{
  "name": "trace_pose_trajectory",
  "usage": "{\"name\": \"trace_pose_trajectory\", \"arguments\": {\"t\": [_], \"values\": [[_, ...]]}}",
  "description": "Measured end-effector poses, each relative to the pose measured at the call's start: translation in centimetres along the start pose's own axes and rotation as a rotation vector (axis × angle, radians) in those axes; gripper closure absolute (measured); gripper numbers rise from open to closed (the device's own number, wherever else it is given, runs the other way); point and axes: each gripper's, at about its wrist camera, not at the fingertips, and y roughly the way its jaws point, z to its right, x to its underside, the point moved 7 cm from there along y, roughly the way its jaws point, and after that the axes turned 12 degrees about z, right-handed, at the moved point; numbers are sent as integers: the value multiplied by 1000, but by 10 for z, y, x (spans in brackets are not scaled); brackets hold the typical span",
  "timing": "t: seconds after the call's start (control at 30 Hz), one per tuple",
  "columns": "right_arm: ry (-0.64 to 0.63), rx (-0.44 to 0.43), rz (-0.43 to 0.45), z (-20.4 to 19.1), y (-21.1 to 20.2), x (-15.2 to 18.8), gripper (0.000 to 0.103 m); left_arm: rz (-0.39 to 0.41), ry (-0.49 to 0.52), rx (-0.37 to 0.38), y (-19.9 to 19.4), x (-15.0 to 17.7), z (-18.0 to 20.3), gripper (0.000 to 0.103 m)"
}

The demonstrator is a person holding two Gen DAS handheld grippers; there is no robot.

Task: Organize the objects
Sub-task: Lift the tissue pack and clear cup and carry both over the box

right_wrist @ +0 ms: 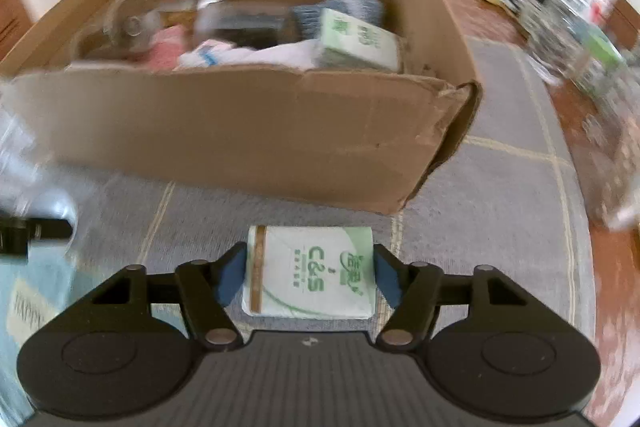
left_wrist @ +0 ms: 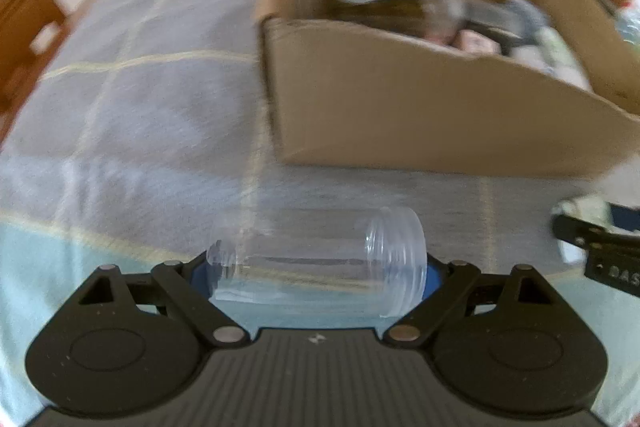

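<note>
Both grippers loaded, short of the open brown cardboard box (right_wrist: 248,115).

We see the left gripper (left_wrist: 318,273) clamped on a clear lidless plastic jar (left_wrist: 320,261) lying sideways, mouth to the right; the right gripper (right_wrist: 310,273) clamped on a white-and-green tissue pack (right_wrist: 312,271). Bare grey checked cloth (left_wrist: 140,99) lies between each and the box's near wall. Only the left view shows open cloth left of the box; only the right shows blurred glass jars (right_wrist: 568,27) past its crumpled right corner. Both point boxward.
</note>
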Motion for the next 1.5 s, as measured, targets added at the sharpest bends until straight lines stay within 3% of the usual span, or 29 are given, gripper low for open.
{"name": "trace_pose_trajectory", "arguments": {"t": [0.07,0.2,0.33,0.67,1.13,1.5], "values": [[-39,12,25,-4,-2,3,33,46,-6,18,-6,4,2,13],[-82,-22,20,-3,-13,13,34,59,92,12,-13,19,4,13],[-119,-34,-13,-3,-20,16,34,25,68,39,-16,22,2,13],[-141,-124,-36,-9,-43,4,35,4,168,90,-42,11,19,13],[-192,-225,15,-2,-90,-48,35,86,281,188,-90,-50,27,13],[-256,-226,80,-5,-106,-84,35,205,331,218,-117,-106,52,13]]}}
